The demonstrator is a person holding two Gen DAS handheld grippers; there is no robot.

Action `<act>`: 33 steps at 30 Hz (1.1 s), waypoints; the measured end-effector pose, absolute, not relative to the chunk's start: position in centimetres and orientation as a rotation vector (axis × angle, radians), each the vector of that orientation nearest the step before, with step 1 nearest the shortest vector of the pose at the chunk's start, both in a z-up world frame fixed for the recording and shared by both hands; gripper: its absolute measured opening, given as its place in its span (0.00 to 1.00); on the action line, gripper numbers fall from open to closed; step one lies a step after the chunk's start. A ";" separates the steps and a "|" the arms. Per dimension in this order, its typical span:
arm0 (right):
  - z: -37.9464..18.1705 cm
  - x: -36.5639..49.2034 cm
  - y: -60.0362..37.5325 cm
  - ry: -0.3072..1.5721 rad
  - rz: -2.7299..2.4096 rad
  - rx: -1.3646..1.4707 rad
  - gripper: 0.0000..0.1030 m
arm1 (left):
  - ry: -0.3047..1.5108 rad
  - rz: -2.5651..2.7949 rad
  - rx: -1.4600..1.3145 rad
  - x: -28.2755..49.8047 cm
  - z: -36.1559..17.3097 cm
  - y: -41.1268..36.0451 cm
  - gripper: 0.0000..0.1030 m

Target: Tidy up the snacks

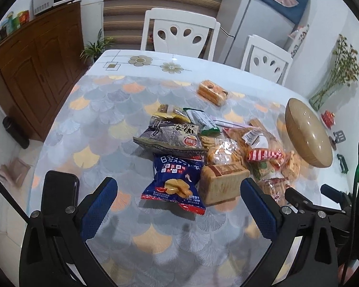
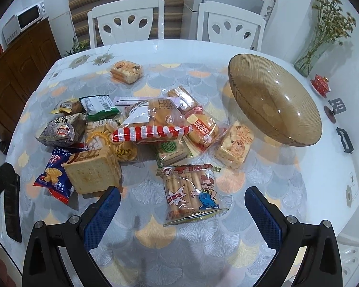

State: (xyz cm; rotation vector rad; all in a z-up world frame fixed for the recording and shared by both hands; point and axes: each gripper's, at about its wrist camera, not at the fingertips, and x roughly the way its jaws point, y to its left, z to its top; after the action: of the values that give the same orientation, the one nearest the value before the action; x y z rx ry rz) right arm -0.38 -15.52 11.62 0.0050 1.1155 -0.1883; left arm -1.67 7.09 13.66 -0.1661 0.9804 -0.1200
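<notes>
A pile of snack packets lies mid-table. In the left wrist view my left gripper (image 1: 178, 199) is open and empty, its jaws flanking a blue cracker bag (image 1: 177, 184) and a toast-slice pack (image 1: 221, 184). A grey bag (image 1: 171, 137) lies behind them. In the right wrist view my right gripper (image 2: 183, 206) is open and empty around a biscuit-stick bag with a cartoon chef (image 2: 191, 193). The red-striped bread bag (image 2: 155, 122) tops the pile. A brown glass bowl (image 2: 275, 100) stands empty at the right; it also shows in the left wrist view (image 1: 308, 131).
A lone cake pack (image 2: 126, 70) lies at the table's far side. Two white chairs (image 2: 126, 21) stand behind the table. A vase of dried flowers (image 2: 311, 55) and a red cup (image 2: 320, 82) stand at the right edge. A wooden cabinet (image 1: 36, 71) is left.
</notes>
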 end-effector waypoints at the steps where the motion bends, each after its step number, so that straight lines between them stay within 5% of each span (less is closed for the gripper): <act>1: 11.6 -0.4 -15.5 1.115 -0.187 0.007 1.00 | 0.982 -0.120 -0.171 -1.6 13.6 7.2 0.99; 33: 11.4 -0.1 -15.5 1.123 -0.159 0.036 1.00 | 0.995 -0.159 -0.152 -1.7 12.9 6.5 0.99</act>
State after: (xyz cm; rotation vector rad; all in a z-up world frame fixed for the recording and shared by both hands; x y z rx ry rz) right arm -0.15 -15.47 11.37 0.0355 1.1228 -0.1589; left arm -1.74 6.51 12.95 -0.1519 0.9946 -0.1592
